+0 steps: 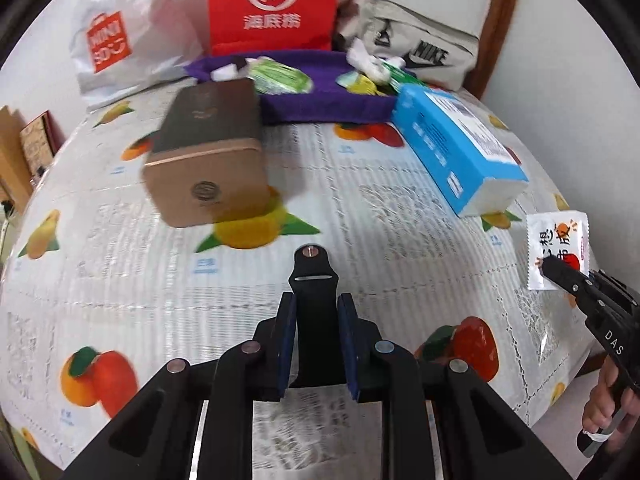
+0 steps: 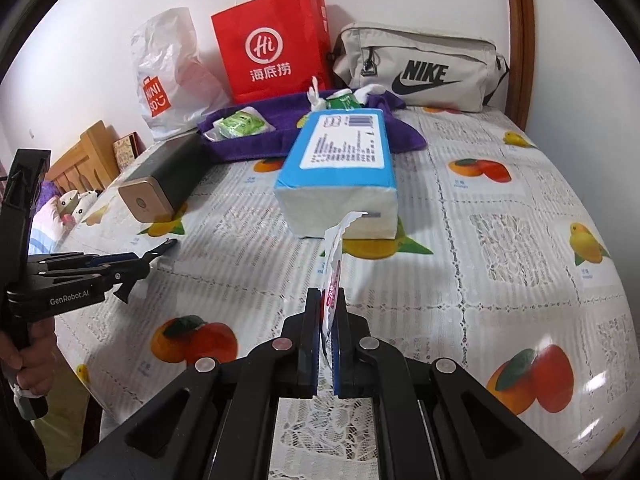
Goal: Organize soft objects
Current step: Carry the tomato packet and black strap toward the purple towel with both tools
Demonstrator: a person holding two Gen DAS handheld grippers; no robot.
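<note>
A white-walled room holds a bench under a lace-and-fruit-print cover. Along its far edge stand a red paper bag, a white plastic bag and a grey Nike pouch, with a purple cloth tray of small packets in front of them.

The left tool is clamped on a black watch strap, raised off the cover near the front edge. The right tool is shut on a small white sachet, pinched thin on edge, just short of the blue tissue pack. A gold-ended box lies toward the left edge.

The strap is narrow and floppy; it could slide out if the tool tilts. The sachet's slick film may slip from so small a bite. Either load, swung toward the tray, could clip the tissue pack or the box.
</note>
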